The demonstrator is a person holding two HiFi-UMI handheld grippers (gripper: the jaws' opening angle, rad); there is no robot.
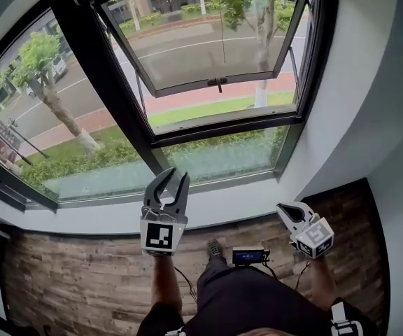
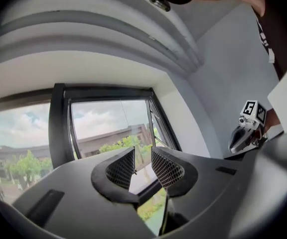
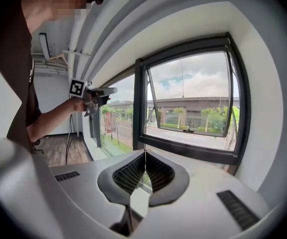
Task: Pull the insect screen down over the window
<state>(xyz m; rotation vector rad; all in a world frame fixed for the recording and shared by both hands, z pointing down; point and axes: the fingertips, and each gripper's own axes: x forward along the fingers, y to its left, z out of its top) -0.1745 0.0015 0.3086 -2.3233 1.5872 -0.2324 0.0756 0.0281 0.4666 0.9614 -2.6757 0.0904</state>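
Observation:
A dark-framed window (image 1: 82,54) fills the wall ahead, with its sash (image 1: 208,82) tilted outward. A thin cord (image 1: 222,33) hangs down the middle of the opening, and no mesh shows across it. The cord (image 3: 182,98) also shows in the right gripper view. My left gripper (image 1: 175,178) is held up before the lower pane, open with nothing between its pads (image 2: 121,169). My right gripper (image 1: 280,209) is lower, to the right near the white wall, and shut with nothing in it, its pads (image 3: 156,172) meeting. Each gripper appears in the other's view: the left gripper (image 3: 101,91) and the right gripper (image 2: 240,139).
A white sill (image 1: 215,205) runs under the window above a wooden floor (image 1: 82,278). A small black device (image 1: 249,256) with cables lies on the floor by my shoe (image 1: 215,248). White walls (image 1: 369,103) close in on the right.

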